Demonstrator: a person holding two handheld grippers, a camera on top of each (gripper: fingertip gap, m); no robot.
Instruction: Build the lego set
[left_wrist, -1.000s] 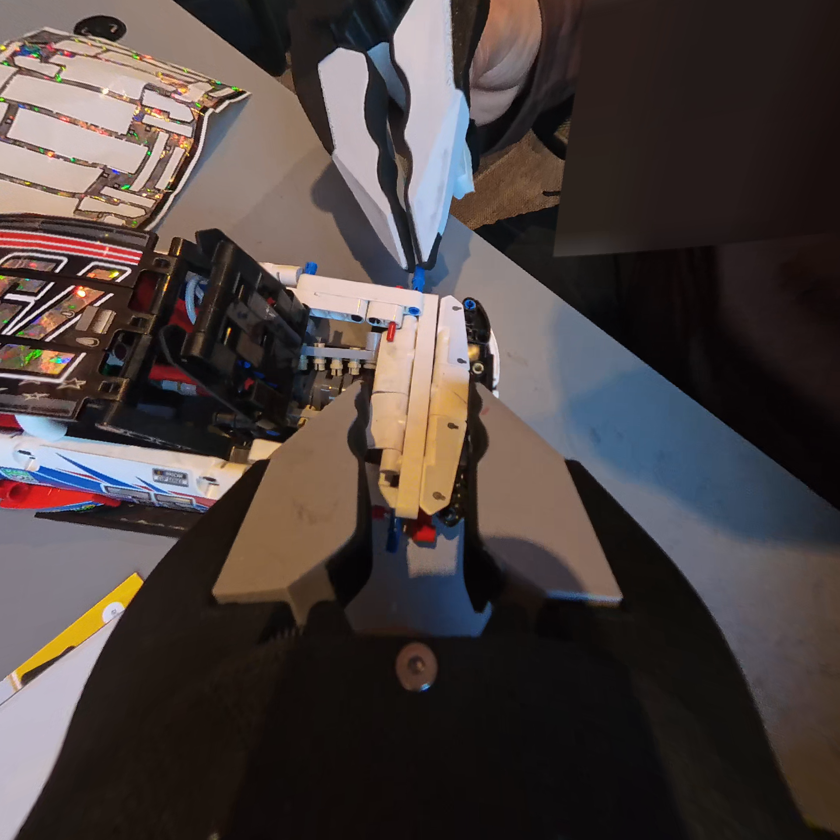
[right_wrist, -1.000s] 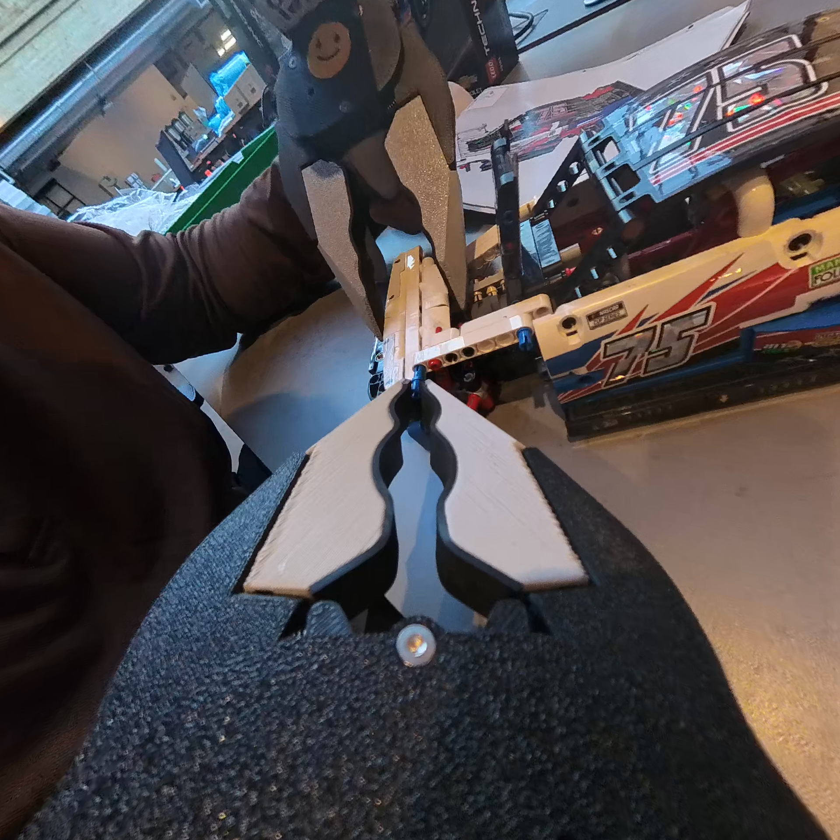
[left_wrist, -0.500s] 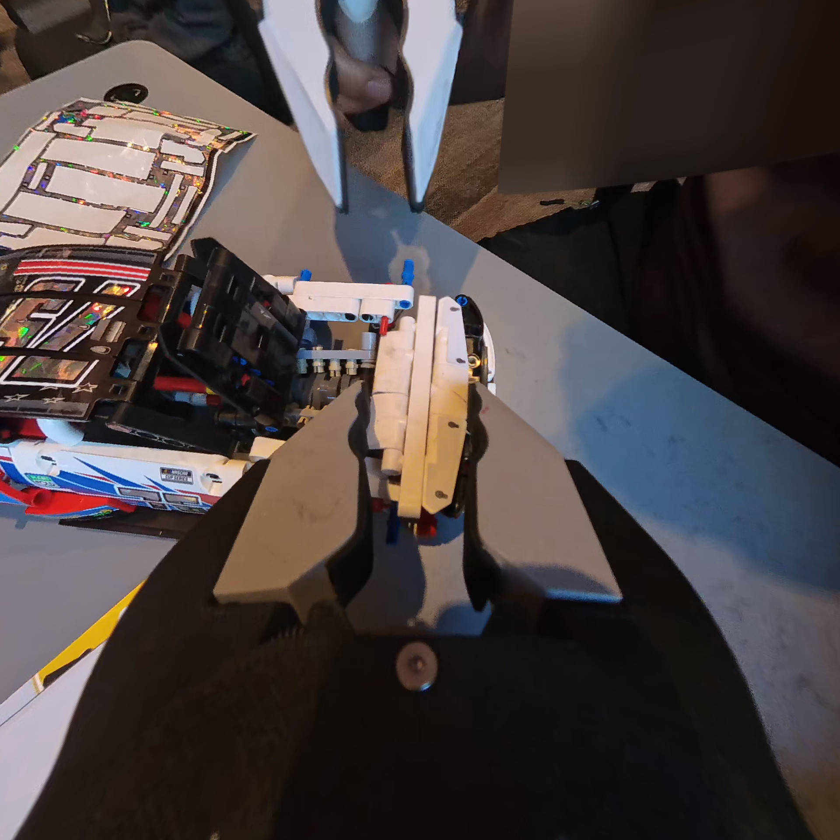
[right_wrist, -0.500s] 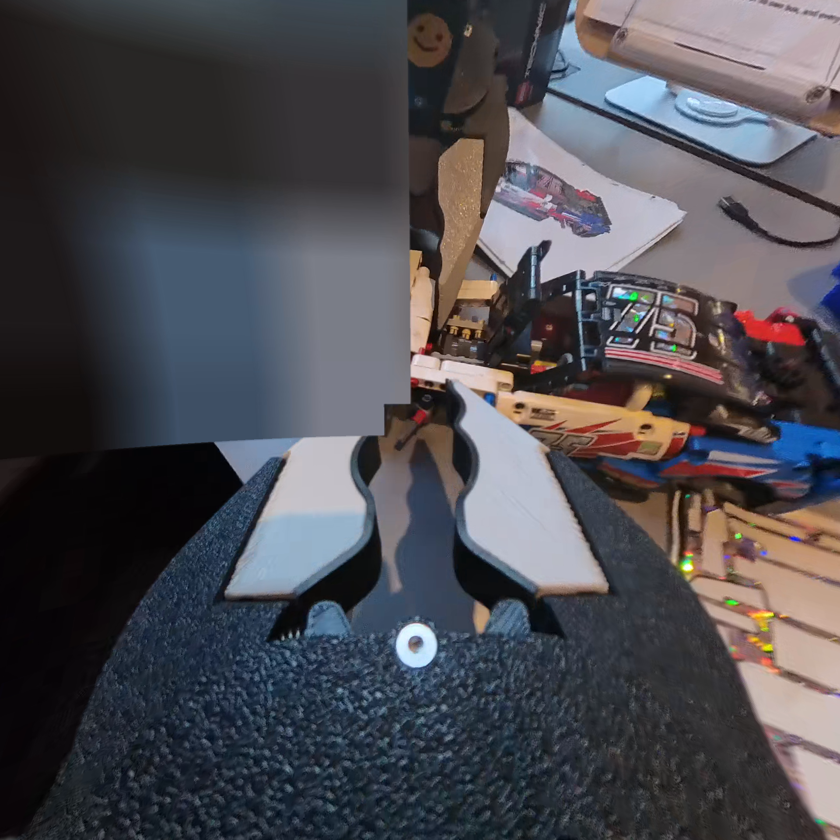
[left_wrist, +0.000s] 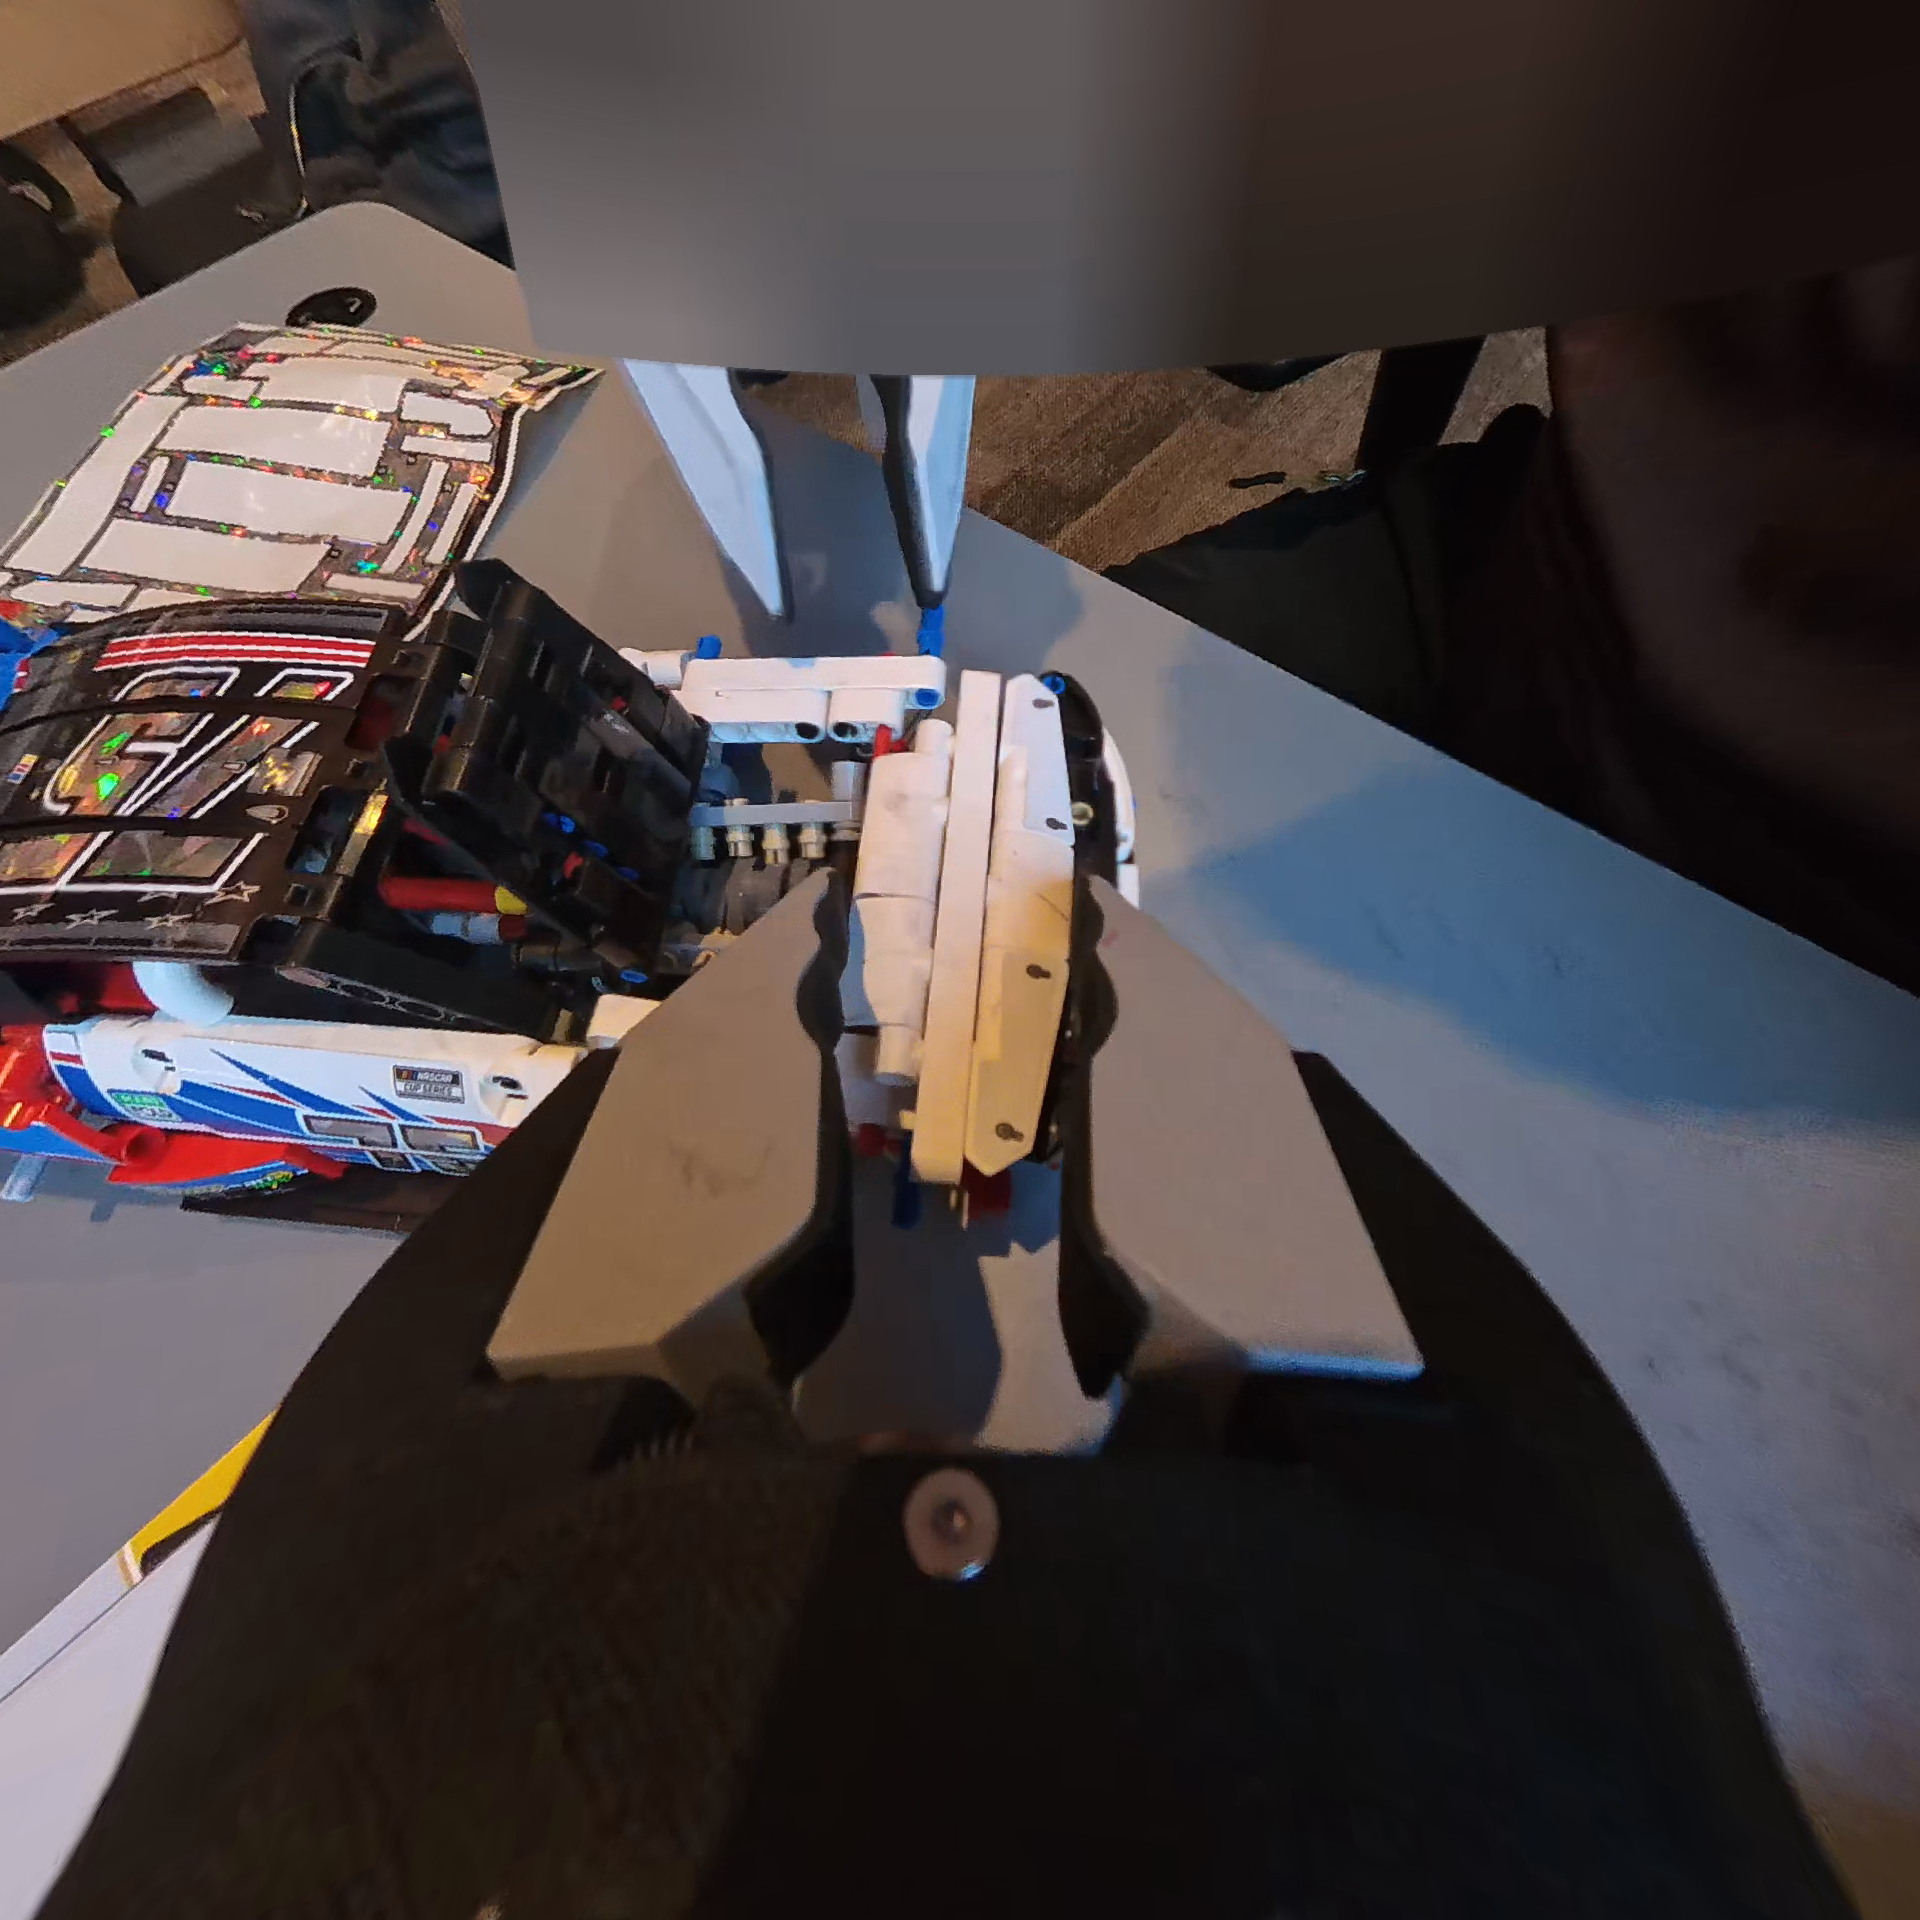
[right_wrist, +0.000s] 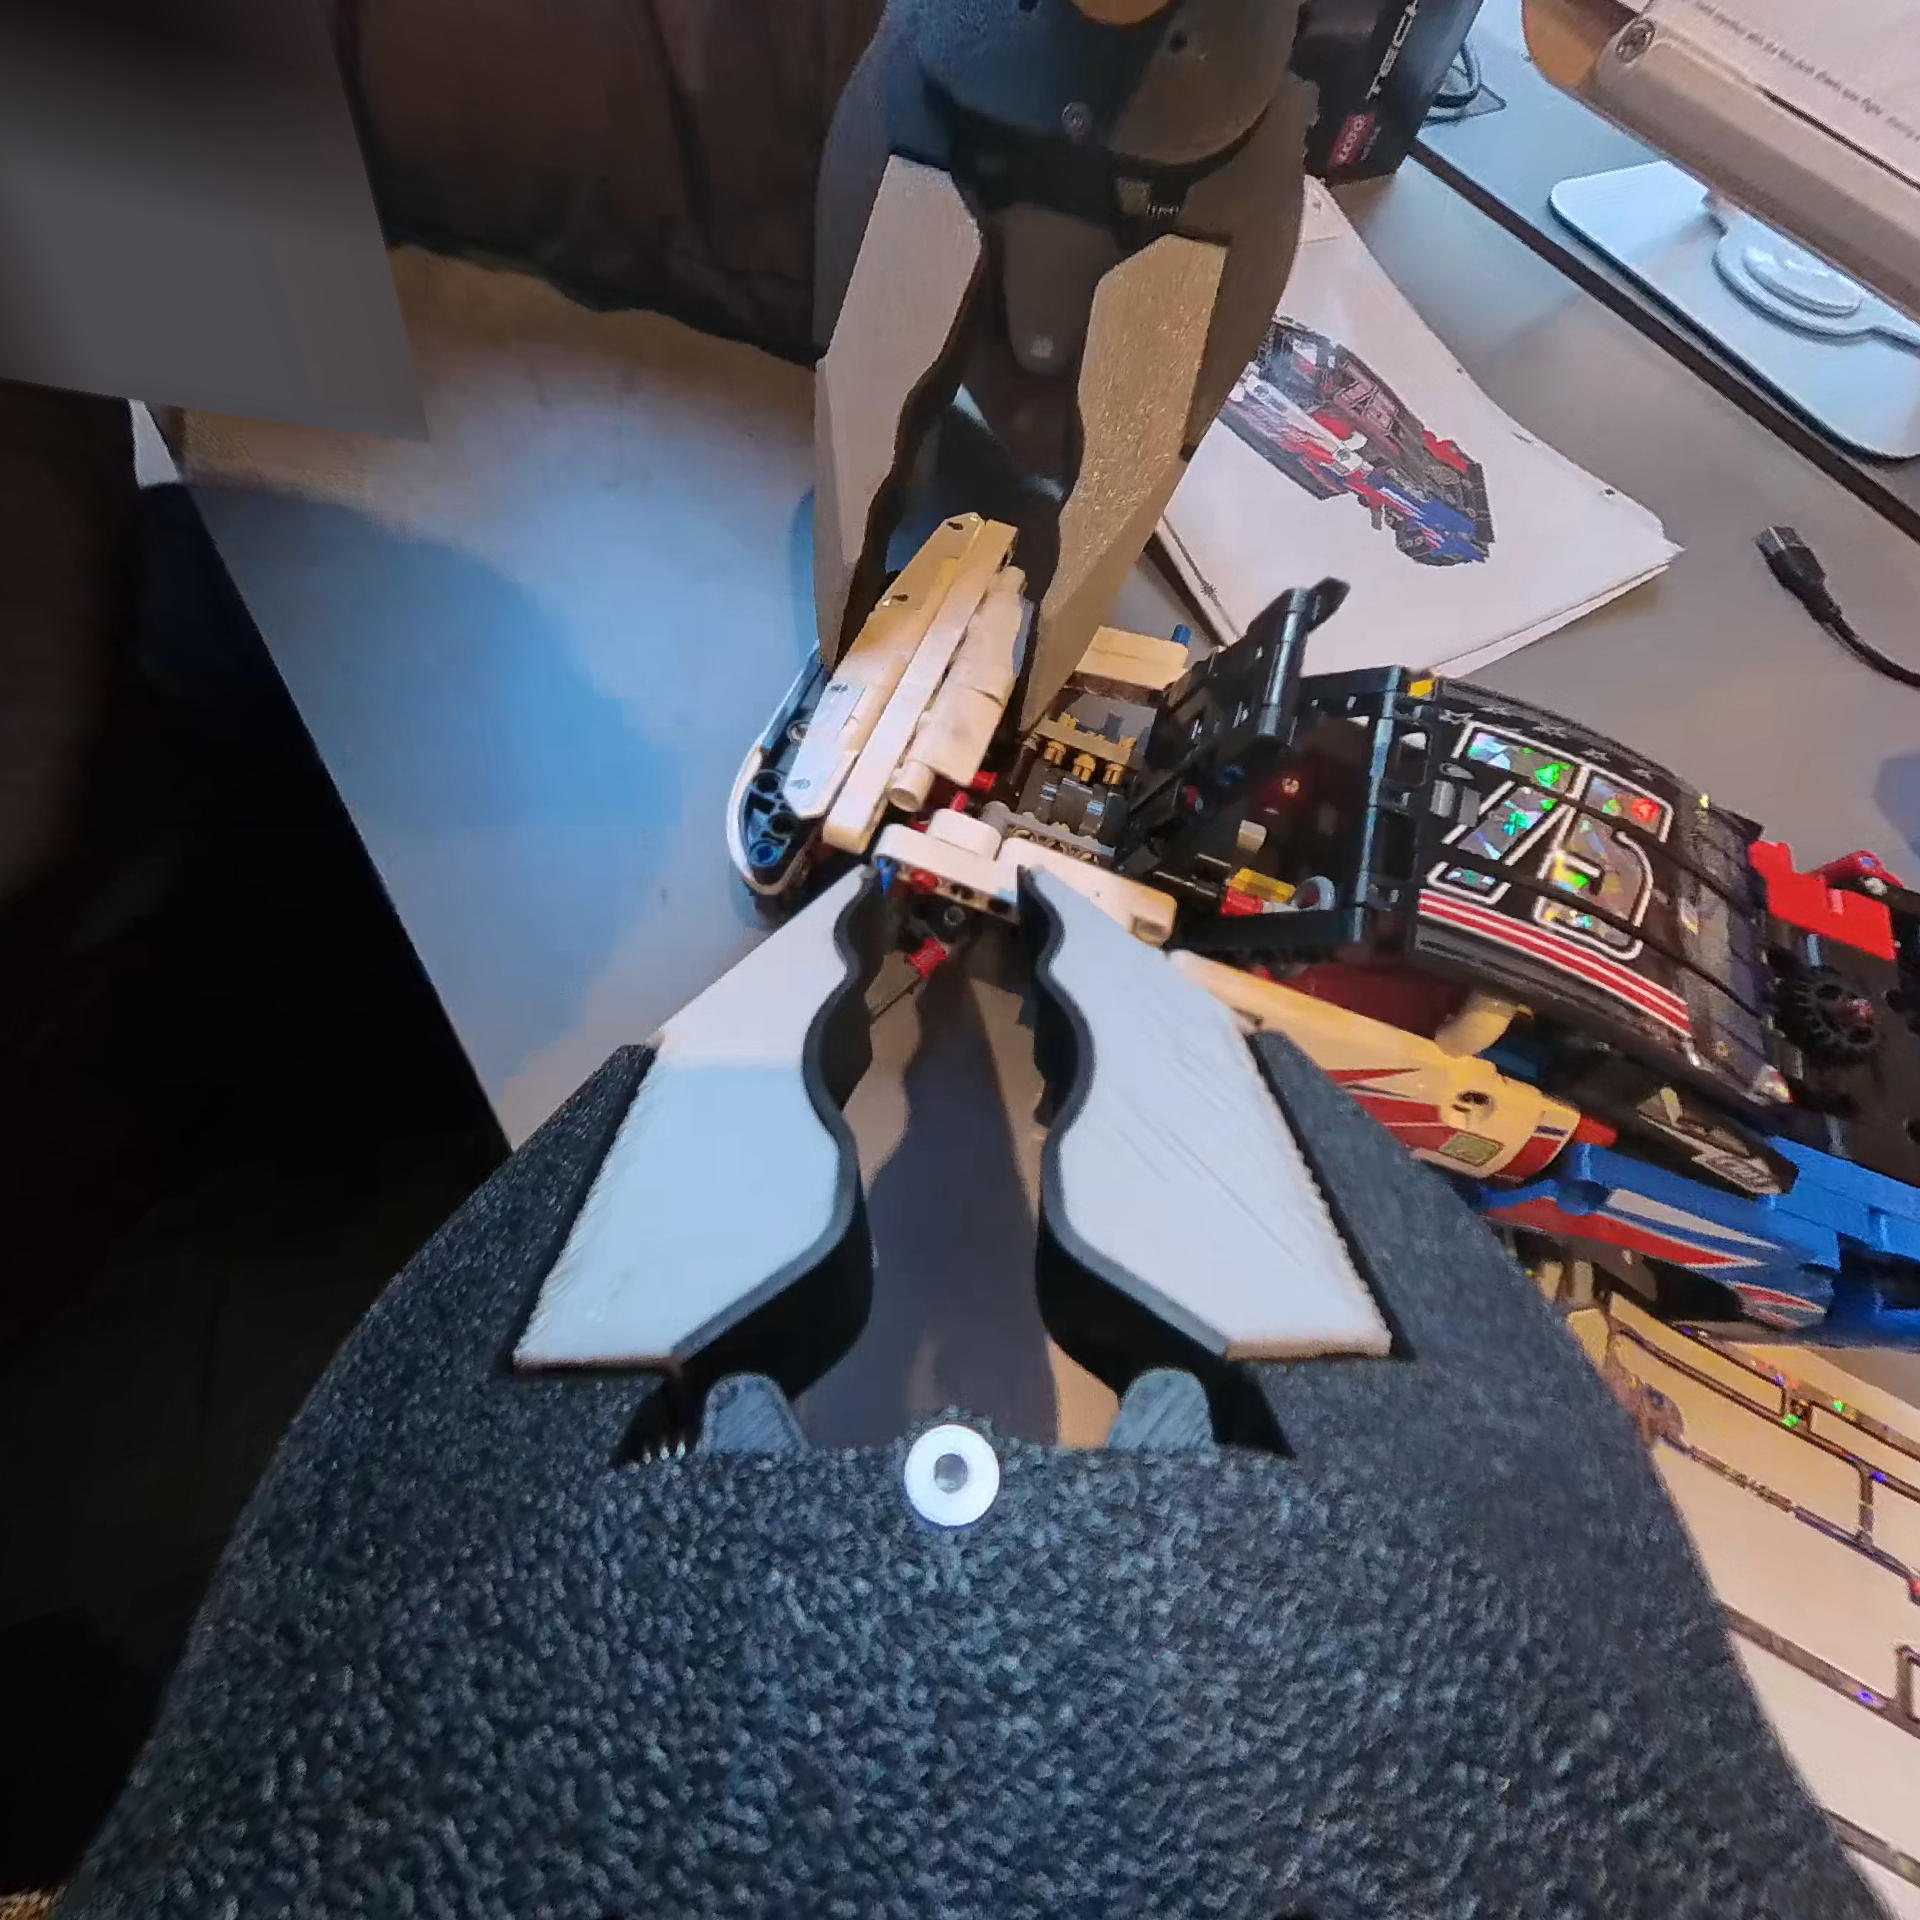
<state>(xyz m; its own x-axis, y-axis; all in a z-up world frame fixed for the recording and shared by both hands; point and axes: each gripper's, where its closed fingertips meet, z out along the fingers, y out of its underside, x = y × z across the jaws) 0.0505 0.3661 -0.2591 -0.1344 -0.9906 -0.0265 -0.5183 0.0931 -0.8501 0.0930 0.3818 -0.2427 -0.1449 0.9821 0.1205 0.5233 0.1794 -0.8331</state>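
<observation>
The lego race car (left_wrist: 312, 1070) lies on the grey table (left_wrist: 1507, 1039), with a black stickered roof (left_wrist: 208, 769) and an open engine bay. My left gripper (left_wrist: 961, 894) is shut on the car's upright white hood panel (left_wrist: 987, 862). In the right wrist view the left gripper (right_wrist: 940, 675) clamps the same panel (right_wrist: 935, 665) from above. My right gripper (right_wrist: 945, 883) is open, with its tips on either side of the white beam (right_wrist: 987, 878) on the car's side. In the left wrist view its right fingertip (left_wrist: 928, 582) is just above a blue pin (left_wrist: 930, 629) on that beam (left_wrist: 821, 686).
A holographic sticker sheet (left_wrist: 270, 457) lies beyond the car and also shows in the right wrist view (right_wrist: 1766, 1455). An instruction booklet (right_wrist: 1403, 488), a black box (right_wrist: 1371, 83), a monitor stand (right_wrist: 1766, 260) and a cable (right_wrist: 1818, 603) are behind. The table edge (left_wrist: 1351, 717) is close to the hood. There is about 6 centimeters between the tips of the two grippers.
My right gripper was shut at the blue pin, then opened and lifted away. It has now come back down, open, to the white beam. My left gripper has kept its hold.
</observation>
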